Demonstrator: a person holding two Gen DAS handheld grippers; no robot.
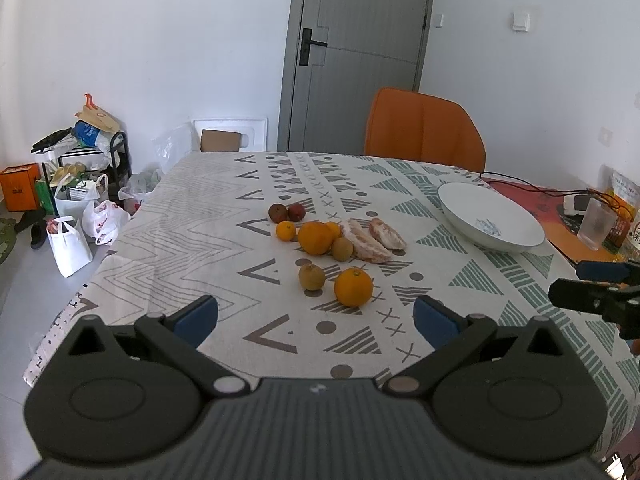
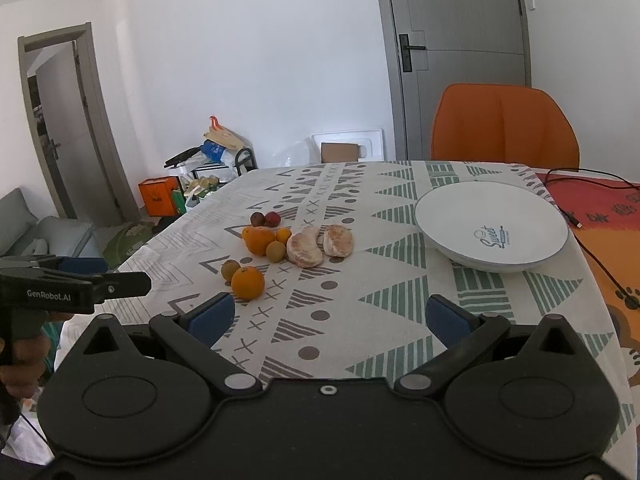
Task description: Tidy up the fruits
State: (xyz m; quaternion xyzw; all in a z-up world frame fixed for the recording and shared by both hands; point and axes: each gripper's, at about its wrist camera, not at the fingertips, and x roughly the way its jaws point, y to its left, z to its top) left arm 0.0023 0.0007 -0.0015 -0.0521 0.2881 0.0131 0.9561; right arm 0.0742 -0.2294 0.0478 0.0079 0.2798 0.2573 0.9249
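Fruit lies in a loose cluster mid-table. A near orange point(image 1: 353, 287) point(image 2: 247, 282) sits beside a brown kiwi point(image 1: 311, 276) point(image 2: 231, 269). Behind them are a larger orange point(image 1: 316, 238) point(image 2: 259, 240), small tangerines, two dark red fruits point(image 1: 287, 212) point(image 2: 265, 219) and two peeled pomelo pieces point(image 1: 370, 241) point(image 2: 318, 245). An empty white bowl point(image 1: 491, 216) point(image 2: 491, 224) stands to the right. My left gripper point(image 1: 316, 318) is open and empty, short of the near orange. My right gripper point(image 2: 328, 318) is open and empty, nearer the bowl side.
The patterned tablecloth point(image 1: 208, 216) covers the table. An orange chair point(image 1: 424, 130) point(image 2: 505, 126) stands at the far side. A glass point(image 1: 597, 225), packets and cables point(image 2: 580, 220) lie at the right edge. Bags and boxes point(image 1: 76, 200) clutter the floor at left.
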